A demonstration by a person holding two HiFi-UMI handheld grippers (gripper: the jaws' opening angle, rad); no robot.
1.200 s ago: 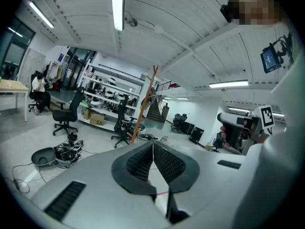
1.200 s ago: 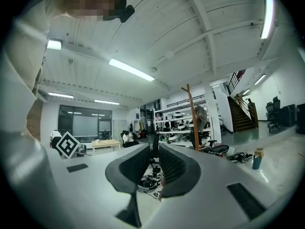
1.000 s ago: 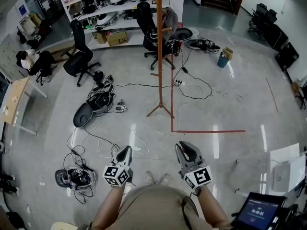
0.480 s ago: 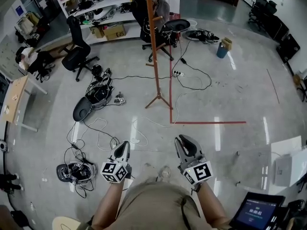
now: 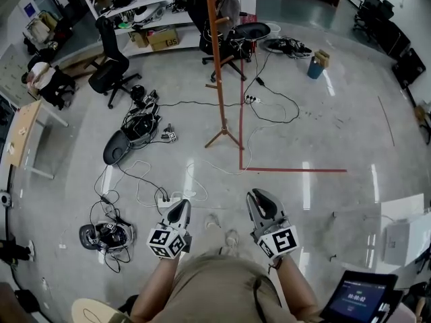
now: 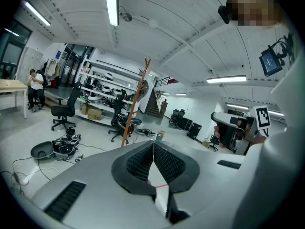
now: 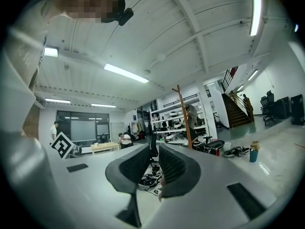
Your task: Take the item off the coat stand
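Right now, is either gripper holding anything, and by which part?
Nothing is held. The left gripper is shut and empty; the right gripper stands open and empty.

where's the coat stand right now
In the head view the coat stand stands top centre, just left of the red tape line, with a black office chair behind it.

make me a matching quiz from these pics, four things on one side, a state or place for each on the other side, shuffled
1. coat stand
2. left tool
3. right tool
4. red tape line

a. jaws slightly apart, nothing between them
b. lying flat on the floor
c. jaws together, nothing held
d. standing upright on the floor

Pairs: 1-d, 2-c, 3-a, 4-b
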